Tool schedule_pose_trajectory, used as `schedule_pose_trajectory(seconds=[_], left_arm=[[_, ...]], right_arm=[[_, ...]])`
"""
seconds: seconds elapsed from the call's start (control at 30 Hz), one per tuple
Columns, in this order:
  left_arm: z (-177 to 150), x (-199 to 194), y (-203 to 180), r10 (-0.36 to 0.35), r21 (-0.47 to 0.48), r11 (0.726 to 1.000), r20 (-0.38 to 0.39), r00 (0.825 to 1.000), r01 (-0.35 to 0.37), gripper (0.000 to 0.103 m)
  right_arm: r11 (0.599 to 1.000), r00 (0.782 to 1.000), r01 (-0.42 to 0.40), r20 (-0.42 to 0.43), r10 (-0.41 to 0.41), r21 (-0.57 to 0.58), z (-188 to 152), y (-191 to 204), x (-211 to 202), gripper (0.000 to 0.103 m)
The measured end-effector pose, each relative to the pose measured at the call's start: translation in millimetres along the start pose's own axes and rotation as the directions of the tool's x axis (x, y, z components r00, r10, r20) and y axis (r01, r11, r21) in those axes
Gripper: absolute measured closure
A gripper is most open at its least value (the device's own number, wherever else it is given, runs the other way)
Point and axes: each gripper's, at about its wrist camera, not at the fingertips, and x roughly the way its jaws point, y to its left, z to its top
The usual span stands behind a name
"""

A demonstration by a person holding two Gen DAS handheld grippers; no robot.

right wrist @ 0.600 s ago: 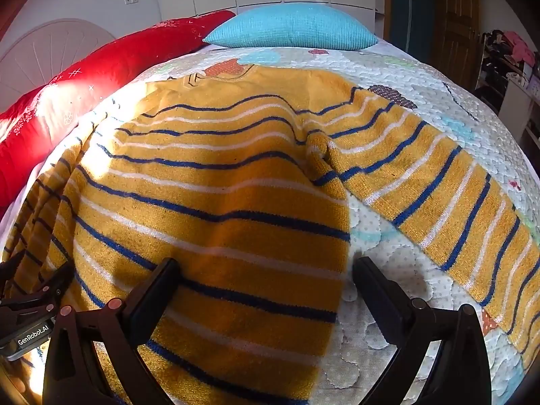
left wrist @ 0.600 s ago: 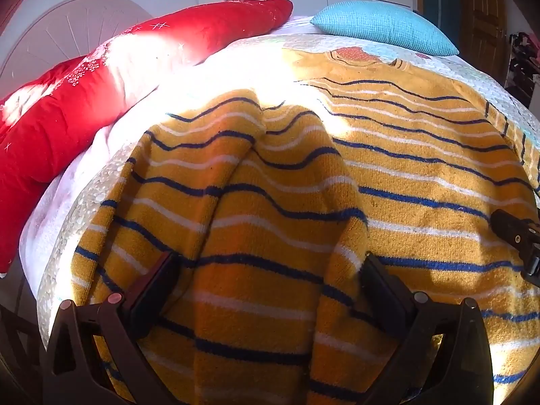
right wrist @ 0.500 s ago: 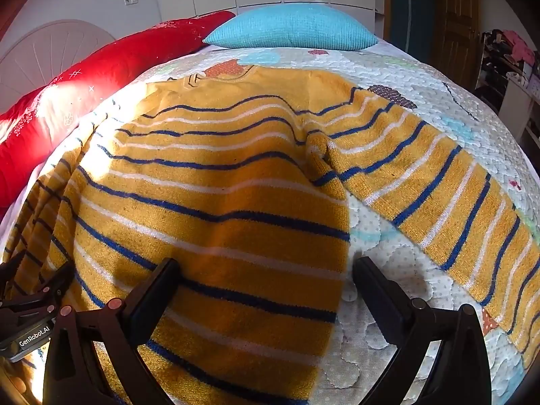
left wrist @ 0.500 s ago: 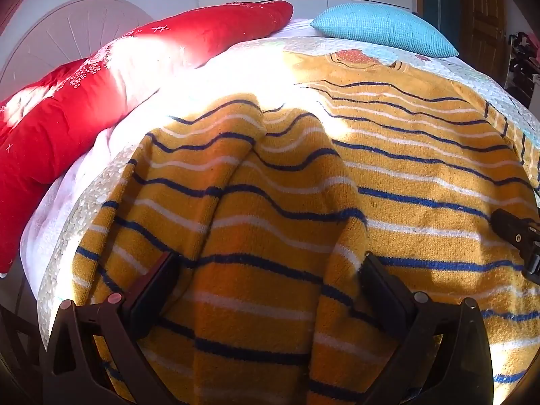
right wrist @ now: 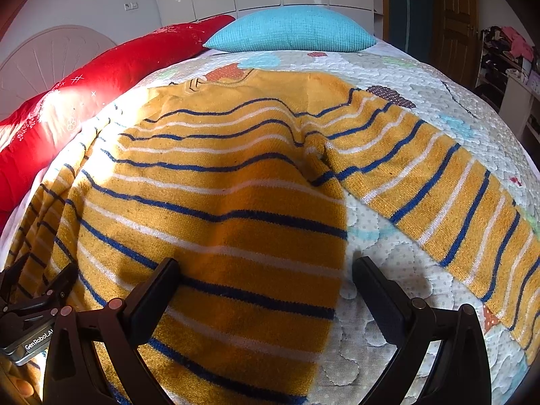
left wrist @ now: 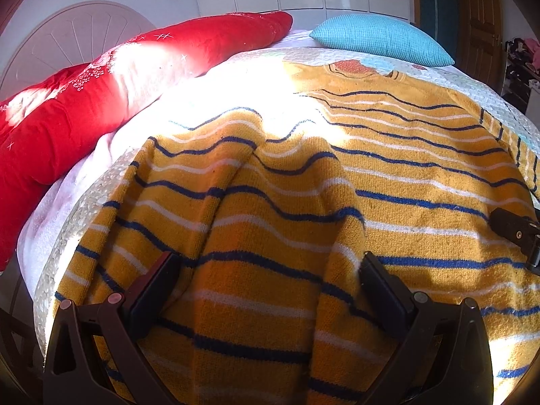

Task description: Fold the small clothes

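A yellow sweater with blue and white stripes (left wrist: 388, 175) lies flat on the quilted bed, collar toward the pillows. Its left sleeve (left wrist: 256, 222) is folded in over the body. My left gripper (left wrist: 268, 283) is open, its fingers spread over that folded sleeve near the hem. In the right wrist view the sweater (right wrist: 219, 195) fills the middle, and its right sleeve (right wrist: 438, 189) stretches out to the right on the quilt. My right gripper (right wrist: 265, 283) is open over the sweater's right hem edge. Neither holds cloth.
A long red pillow (left wrist: 101, 94) lies along the bed's left side and a turquoise pillow (right wrist: 290, 30) at the head. The white patterned quilt (right wrist: 388, 270) shows right of the sweater. A headboard, wardrobe doors and a cluttered shelf (right wrist: 506, 54) stand beyond.
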Motion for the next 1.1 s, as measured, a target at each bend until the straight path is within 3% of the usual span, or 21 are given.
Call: schedule_pose_trajectory(seconds=[0.17,0.3,0.37,0.47,0.6,0.7,0.8,0.87,0.9,0.97,1.03,1.1], left_arm=[[8,-10,10,-0.066,-0.006,0.998,-0.045,0.997,0.066,0.000],[9,-47,40,-0.187,-0.071,0.980,0.005,0.982,0.187,0.003],[9,-67,62,-0.180,-0.071,0.981,0.055,0.982,0.183,0.003],[11,-75,107,-0.105,-0.084,0.990,0.096,0.990,0.113,0.002],[9,-39,171,-0.067,-0.184,0.981,0.003,0.998,0.066,0.003],[-2,-12,200,-0.174,-0.276,0.949,-0.062,0.983,0.150,0.003],[-8,-4,202,-0.283,-0.307,0.918,-0.057,0.957,0.253,0.021],[-7,-5,192,-0.295,-0.272,0.924,-0.062,0.953,0.268,0.050],[-7,-5,186,-0.313,-0.262,0.922,-0.072,0.947,0.285,0.072],[-4,-6,182,-0.327,-0.248,0.921,-0.075,0.942,0.300,0.093],[1,-7,181,-0.313,-0.234,0.930,-0.098,0.945,0.284,0.097],[9,-8,191,-0.250,-0.226,0.948,-0.096,0.964,0.223,0.097]], right_arm=[[0.999,0.995,0.009,-0.095,-0.013,-0.046,10,5,4,0.000],[0.998,0.990,-0.022,-0.141,0.014,-0.062,12,2,6,0.000],[0.999,0.993,-0.026,-0.120,0.021,-0.038,10,-1,5,0.000],[0.999,0.996,0.011,-0.090,-0.015,-0.053,6,3,6,0.000],[0.997,0.998,0.022,-0.064,-0.027,-0.067,4,4,4,0.000],[0.997,0.998,0.026,-0.049,-0.029,-0.069,2,5,3,0.000],[0.998,0.999,0.021,-0.046,-0.024,-0.066,3,4,3,0.000],[0.998,0.999,0.014,-0.047,-0.016,-0.062,3,4,2,0.000],[0.998,0.999,0.013,-0.047,-0.015,-0.060,3,5,2,0.000],[0.999,0.999,0.007,-0.049,-0.010,-0.054,2,5,2,0.000],[0.999,0.999,0.005,-0.049,-0.008,-0.054,3,4,2,0.000],[0.998,0.999,0.009,-0.049,-0.011,-0.056,3,5,2,0.000]])
